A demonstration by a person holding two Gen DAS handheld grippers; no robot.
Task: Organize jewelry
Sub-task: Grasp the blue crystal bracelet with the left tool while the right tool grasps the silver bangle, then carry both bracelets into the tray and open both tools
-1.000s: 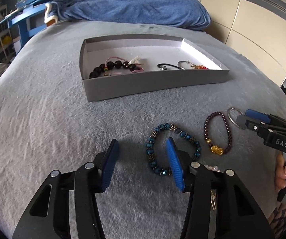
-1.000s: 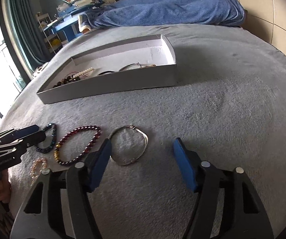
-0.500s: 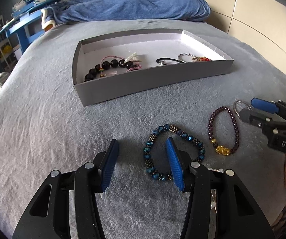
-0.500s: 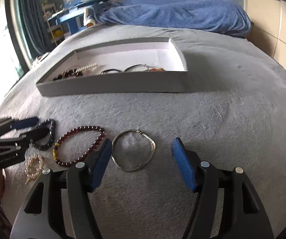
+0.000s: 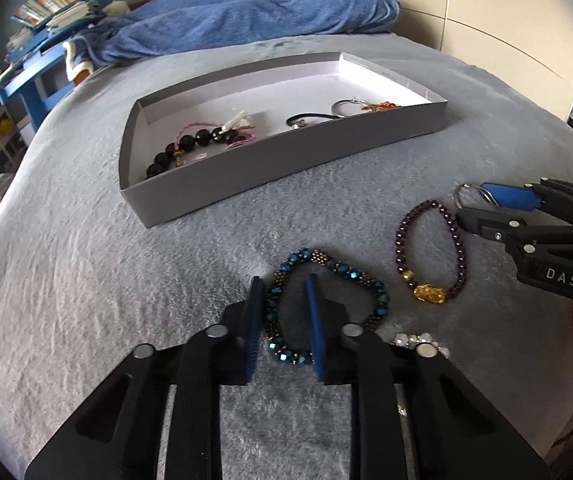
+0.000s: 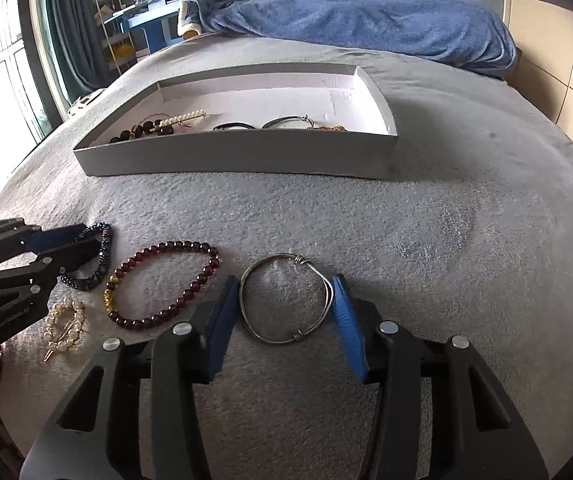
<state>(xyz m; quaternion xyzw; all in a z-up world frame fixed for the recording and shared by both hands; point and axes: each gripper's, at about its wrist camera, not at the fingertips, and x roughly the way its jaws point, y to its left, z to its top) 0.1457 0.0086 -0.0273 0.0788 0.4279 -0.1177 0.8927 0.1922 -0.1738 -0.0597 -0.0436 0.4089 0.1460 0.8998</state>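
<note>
A blue beaded bracelet (image 5: 338,269) lies on the grey bed cover. My left gripper (image 5: 284,292) straddles its left side, jaws narrowed but still apart. A silver wire bangle (image 6: 286,300) lies between the open fingers of my right gripper (image 6: 284,294), which touch its two sides. A dark red bead bracelet with a gold charm (image 6: 166,280) lies between the two, also in the left wrist view (image 5: 430,256). A pearl hair clip (image 6: 64,326) lies near the front. The grey tray (image 5: 270,168) behind holds several pieces of jewelry.
A blue blanket (image 6: 366,20) is heaped at the far end of the bed. A blue desk and shelves (image 5: 34,64) stand at the far left. Beige cupboard panels (image 5: 486,20) are on the right.
My left gripper's jaws have narrowed around the left side of the blue bracelet. My right gripper has moved forward so the silver bangle now sits between its fingers.
</note>
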